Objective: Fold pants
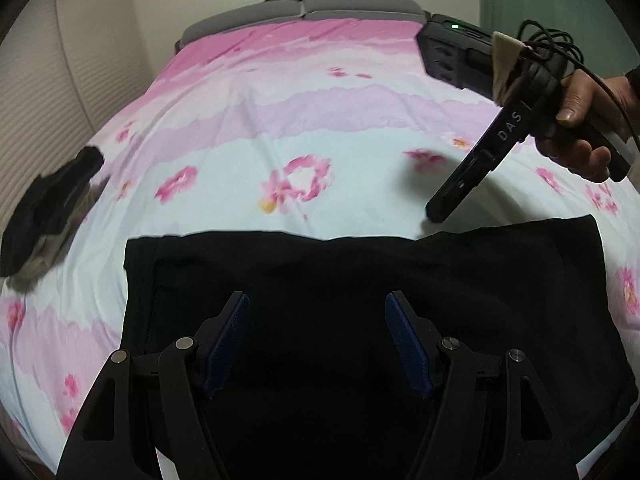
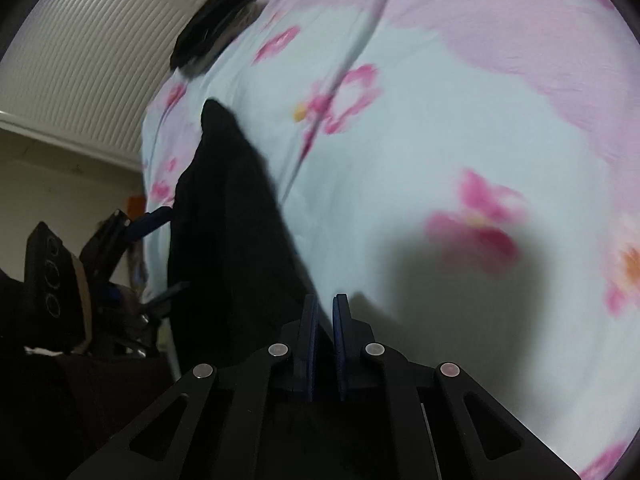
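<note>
I see the black pants point(image 1: 360, 280) lying flat on the bed, right under my left gripper point(image 1: 318, 340). Its two blue pads point(image 1: 230, 344) are spread wide apart over the dark cloth, and they hold nothing. My right gripper point(image 1: 440, 210) points its tip down just past the far right edge of the pants, close to the cloth; I cannot tell if it touches. In the right wrist view its blue pads point(image 2: 342, 344) are almost pressed together with only a thin gap, and nothing sits between them.

The pants look like a wide, smooth, dark block with a straight far edge and a seam line down the left side. They are too dark for me to see more.

The bedsheet point(image 1: 280, 128) is white and pink with flowers, and lots of it lies bare beyond the pants. A small dark bundle point(image 1: 52, 208) sits at the left edge of the bed, well apart from the pants. A gray headboard point(image 1: 304, 8) is at the far end.
</note>
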A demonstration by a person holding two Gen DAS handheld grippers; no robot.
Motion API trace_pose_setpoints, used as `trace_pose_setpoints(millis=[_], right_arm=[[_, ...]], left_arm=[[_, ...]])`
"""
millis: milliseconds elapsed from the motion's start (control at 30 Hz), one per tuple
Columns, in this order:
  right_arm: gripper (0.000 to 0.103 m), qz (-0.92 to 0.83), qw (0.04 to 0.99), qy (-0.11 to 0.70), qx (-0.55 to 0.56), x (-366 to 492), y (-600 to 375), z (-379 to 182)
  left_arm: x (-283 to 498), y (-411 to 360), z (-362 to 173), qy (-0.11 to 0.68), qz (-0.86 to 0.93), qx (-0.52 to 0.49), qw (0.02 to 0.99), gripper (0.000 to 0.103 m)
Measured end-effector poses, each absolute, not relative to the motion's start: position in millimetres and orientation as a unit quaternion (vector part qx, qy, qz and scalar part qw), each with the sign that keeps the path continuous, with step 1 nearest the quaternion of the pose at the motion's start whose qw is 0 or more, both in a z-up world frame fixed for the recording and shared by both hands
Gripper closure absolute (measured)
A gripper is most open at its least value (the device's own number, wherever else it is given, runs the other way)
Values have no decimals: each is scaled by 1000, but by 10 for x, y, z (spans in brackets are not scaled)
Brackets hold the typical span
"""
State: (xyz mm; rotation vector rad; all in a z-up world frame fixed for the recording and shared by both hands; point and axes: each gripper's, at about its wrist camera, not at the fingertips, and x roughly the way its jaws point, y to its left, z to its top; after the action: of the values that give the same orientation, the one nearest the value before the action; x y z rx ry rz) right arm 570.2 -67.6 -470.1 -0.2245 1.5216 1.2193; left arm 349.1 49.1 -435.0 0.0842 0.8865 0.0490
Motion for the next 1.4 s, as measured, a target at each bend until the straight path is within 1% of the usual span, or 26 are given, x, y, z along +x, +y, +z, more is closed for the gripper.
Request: trace_pose_setpoints(millis=[67, 133, 167, 267, 300, 333, 400, 533, 700, 933, 1033, 1100, 1200, 1267, 1300, 1333, 1400], right_arm=[[91, 524, 534, 656, -101, 5685, -521, -4745], [85, 525, 512, 671, -111, 5649, -394, -4829], [84, 523, 504, 678, -117, 5624, -352, -4887], [84, 518, 484, 697, -107, 5529, -371, -5018], [88, 526, 484, 692, -101, 5487, -409, -4983], [95, 531, 491, 683, -102, 5427, -422, -4949], [96, 541, 509, 660, -109, 5265, -500, -4844], [97, 543, 536, 637, -109, 4949, -520, -4709], [98, 526, 583, 603, -142, 4752, -600, -4523], [99, 429, 699, 563, -100, 5230, -969, -4229], [100, 393, 729, 550, -102, 5277, -1031, -4208], [100, 394, 718, 566, -92, 5262, -1073, -4268], [98, 391, 716, 569, -106, 5146, -1049, -4367], [87, 382, 722, 569, -98, 5096, -1050, -4381], [71, 367, 734, 562, -97, 5077, -1076, -4366], [60, 351, 748, 555, -97, 5056, -1120, -4358], [58, 301, 784, 534, -93, 5002, -1295, -4304]], left_arm=[[3468, 495, -4363, 432, 28, 39, 901, 33], [3460, 513, -4383, 434, 30, 37, 900, 33], [3456, 524, -4390, 435, 31, 37, 899, 33], [3425, 558, -4404, 436, 31, 38, 898, 33], [3413, 574, -4410, 437, 32, 39, 898, 33], [3404, 590, -4411, 437, 32, 40, 898, 33], [3378, 628, -4426, 440, 33, 41, 897, 33], [3362, 702, -4464, 446, 36, 40, 893, 33], [3407, 758, -4411, 439, 38, 38, 897, 33], [3521, 779, -4374, 432, 38, 32, 901, 33], [3530, 767, -4373, 430, 35, 34, 901, 33], [3527, 749, -4387, 432, 30, 40, 901, 33], [3511, 735, -4402, 433, 25, 48, 900, 33], [3498, 733, -4424, 435, 25, 52, 899, 33], [3494, 733, -4435, 435, 26, 52, 898, 33], [3487, 733, -4444, 436, 26, 51, 898, 33], [3484, 719, -4478, 439, 29, 51, 897, 33]])
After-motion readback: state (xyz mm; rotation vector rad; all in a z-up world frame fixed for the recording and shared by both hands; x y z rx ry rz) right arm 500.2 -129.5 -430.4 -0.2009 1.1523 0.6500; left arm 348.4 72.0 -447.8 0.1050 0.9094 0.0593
